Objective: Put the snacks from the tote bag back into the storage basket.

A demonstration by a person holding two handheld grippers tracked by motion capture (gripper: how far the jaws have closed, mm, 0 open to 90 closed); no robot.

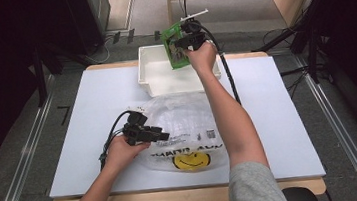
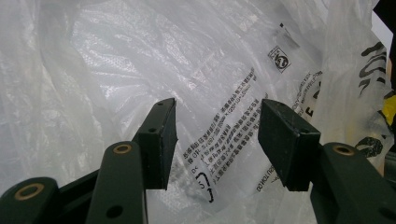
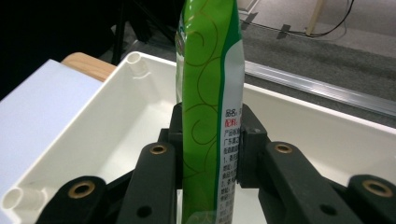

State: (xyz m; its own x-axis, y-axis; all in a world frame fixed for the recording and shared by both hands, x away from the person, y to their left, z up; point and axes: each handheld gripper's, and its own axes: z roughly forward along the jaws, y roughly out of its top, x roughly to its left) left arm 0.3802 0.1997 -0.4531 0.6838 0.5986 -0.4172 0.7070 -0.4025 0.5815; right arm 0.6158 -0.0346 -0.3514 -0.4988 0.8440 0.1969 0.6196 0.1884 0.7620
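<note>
Hanging over the white bin (image 1: 151,78) at the surface's (image 1: 279,120) far edge, a green snack pouch (image 1: 175,45) is being gripped upright by the right gripper (image 1: 180,44), fingers closed on it. Left gripper (image 2: 217,128) is being held w/ fingers apart over the clear plastic bag (image 1: 184,122) nr the front edge.

right gripper (image 3: 211,140) clamps a green snack packet (image 3: 210,84) between its two black jaws, packet standing upright and edge-on to the camera. white bin (image 3: 116,116) sits open right below and behind it, its near corner at lower left. white tabletop (image 3: 32,107) at left, grey floor and a metal rail (image 3: 322,88) beyond the bin.
</note>
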